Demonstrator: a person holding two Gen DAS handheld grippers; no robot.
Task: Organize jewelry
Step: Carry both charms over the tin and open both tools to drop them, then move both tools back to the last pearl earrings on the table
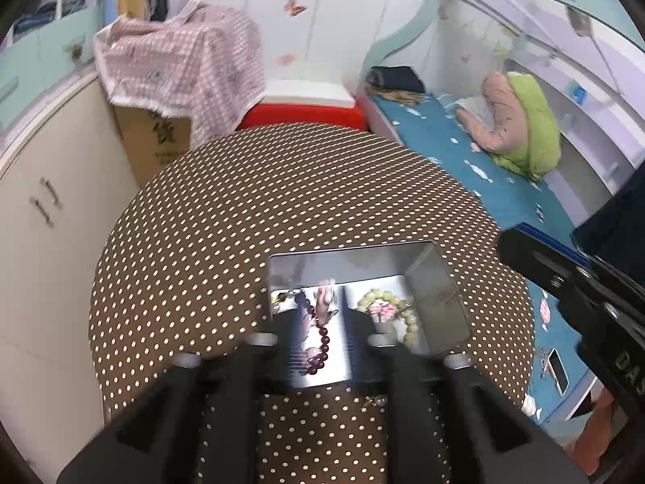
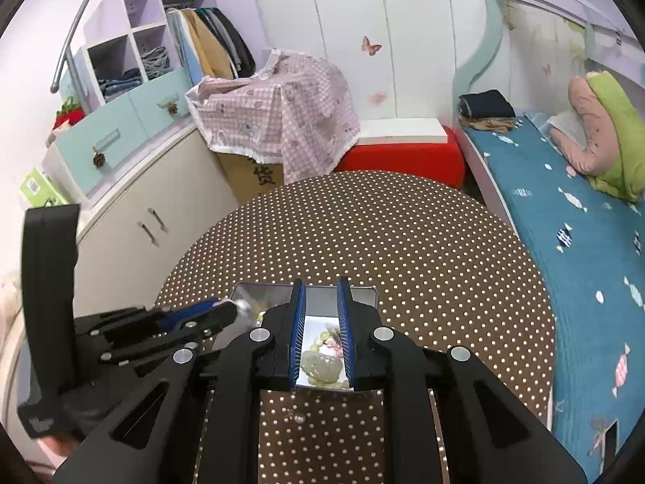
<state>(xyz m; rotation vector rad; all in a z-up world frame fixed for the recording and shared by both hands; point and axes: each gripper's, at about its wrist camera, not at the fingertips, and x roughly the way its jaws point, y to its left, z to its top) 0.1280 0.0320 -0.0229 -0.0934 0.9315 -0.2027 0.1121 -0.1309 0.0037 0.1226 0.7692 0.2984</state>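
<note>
A shiny metal tin [image 1: 435,278] stands open on the round polka-dot table [image 1: 282,185]. Inside lie a dark red bead bracelet [image 1: 318,334] and a pale green bead bracelet [image 1: 407,314] with a pink charm. My left gripper [image 1: 318,306] is open over the tin, the red bracelet between its fingers, apparently loose. My right gripper [image 2: 321,294] is open over the tin [image 2: 363,292], above the pale green bracelet and jade pendant [image 2: 320,363]. A small earring [image 2: 297,416] lies on the cloth in front of the tin; it also shows in the left wrist view [image 1: 373,401].
A bed with blue sheet [image 2: 564,218] runs along the right. A red stool [image 2: 403,157] and a box under pink checked cloth [image 2: 282,109] stand behind the table. A cream cabinet [image 2: 153,218] is on the left. The left gripper's body [image 2: 121,330] shows at left.
</note>
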